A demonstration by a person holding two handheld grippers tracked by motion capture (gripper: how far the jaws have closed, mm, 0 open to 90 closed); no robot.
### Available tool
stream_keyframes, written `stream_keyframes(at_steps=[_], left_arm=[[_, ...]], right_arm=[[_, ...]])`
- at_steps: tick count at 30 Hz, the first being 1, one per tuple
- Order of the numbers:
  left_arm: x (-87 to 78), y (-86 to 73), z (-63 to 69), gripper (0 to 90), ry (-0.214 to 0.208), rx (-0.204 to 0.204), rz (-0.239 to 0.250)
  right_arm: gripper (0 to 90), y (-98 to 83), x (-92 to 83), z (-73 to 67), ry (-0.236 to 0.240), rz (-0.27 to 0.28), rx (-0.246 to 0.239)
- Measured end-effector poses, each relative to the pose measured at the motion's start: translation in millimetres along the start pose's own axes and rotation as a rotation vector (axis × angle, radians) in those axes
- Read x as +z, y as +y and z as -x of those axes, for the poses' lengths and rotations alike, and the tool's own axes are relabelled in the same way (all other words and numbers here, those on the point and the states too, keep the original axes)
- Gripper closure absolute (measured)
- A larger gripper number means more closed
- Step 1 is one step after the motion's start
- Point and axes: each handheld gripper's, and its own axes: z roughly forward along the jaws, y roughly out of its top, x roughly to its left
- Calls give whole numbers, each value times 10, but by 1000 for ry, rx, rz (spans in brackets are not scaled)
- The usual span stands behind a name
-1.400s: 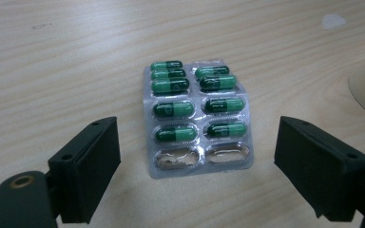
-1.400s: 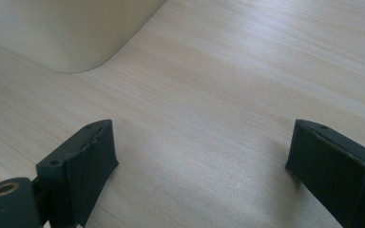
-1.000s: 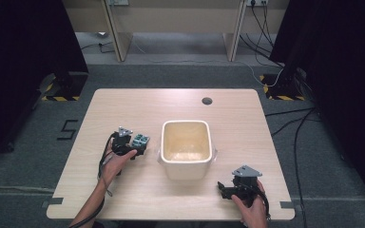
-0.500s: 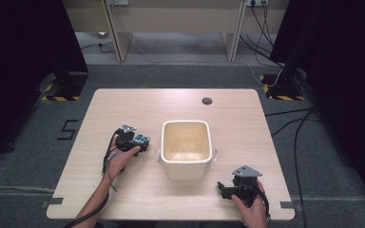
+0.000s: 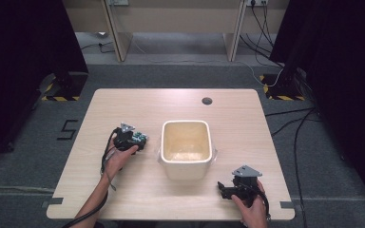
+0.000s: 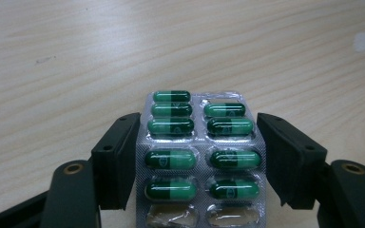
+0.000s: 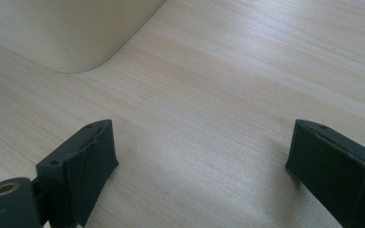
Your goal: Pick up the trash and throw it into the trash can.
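blister pack [image 6: 200,159] — near end cut off by the left gripper view's bottom edge, print on capsules too small to read | bin [image 7: 66,31] — just one rounded corner inside the right gripper view | high view: pack a green speck under left gripper [image 5: 140,141]

1. Evenly lit from overhead in the high view; bench [image 5: 180,118] bright, surrounding floor dim, both side areas nearly black.
2. Soft, short shadows beside the cream tub [image 5: 186,148].
3. Slightly soft and low in detail throughout the high view.
4. Sharp on the blister pack [image 6: 199,156] in the left gripper view, with small glints on the foil and capsules.
5. Mildly blurred in the right gripper view, with faint shadows under the black jaws.
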Motion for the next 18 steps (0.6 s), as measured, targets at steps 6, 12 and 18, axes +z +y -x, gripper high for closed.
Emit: stream_keyframes(at_steps=[6,12,18], left_arm=[[-117,54,-3,337,-28,10,4],[-255,107,26,337,-81,9,15],[-399,190,44,337,-135,12,35]], right_arm=[[91,0,0,0,0,0,0],[91,0,0,0,0,0,0],[91,0,0,0,0,0,0]])
